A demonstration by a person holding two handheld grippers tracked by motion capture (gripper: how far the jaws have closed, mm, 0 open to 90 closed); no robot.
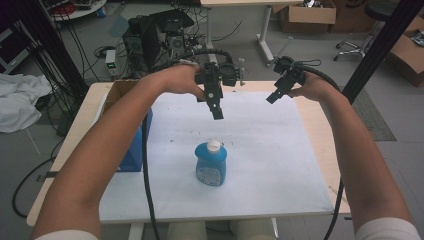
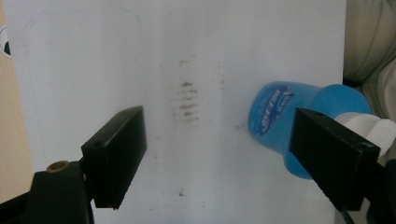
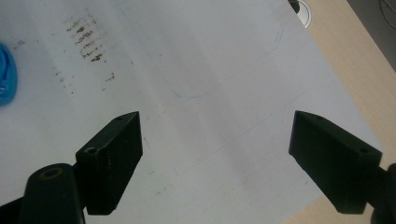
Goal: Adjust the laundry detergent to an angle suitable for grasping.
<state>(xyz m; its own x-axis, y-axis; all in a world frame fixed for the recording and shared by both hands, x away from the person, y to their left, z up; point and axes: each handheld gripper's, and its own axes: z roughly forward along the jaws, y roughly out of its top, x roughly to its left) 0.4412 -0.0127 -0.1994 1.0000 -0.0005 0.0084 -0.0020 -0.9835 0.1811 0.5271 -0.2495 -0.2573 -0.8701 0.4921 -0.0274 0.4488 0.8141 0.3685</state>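
I saw the blue bottle with its white cap upright on the table's white sheet; my left tool and right tool hung above it, jaws apart, empty.

The blue bottle stands upright on the white sheet, toward its near edge. Its white cap is on, and a label faces front.

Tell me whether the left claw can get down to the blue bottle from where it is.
Probably yes. The left claw hangs open above the white sheet, and the blue bottle stands upright and alone below it, with nothing between them. The blue box sits off to the side.
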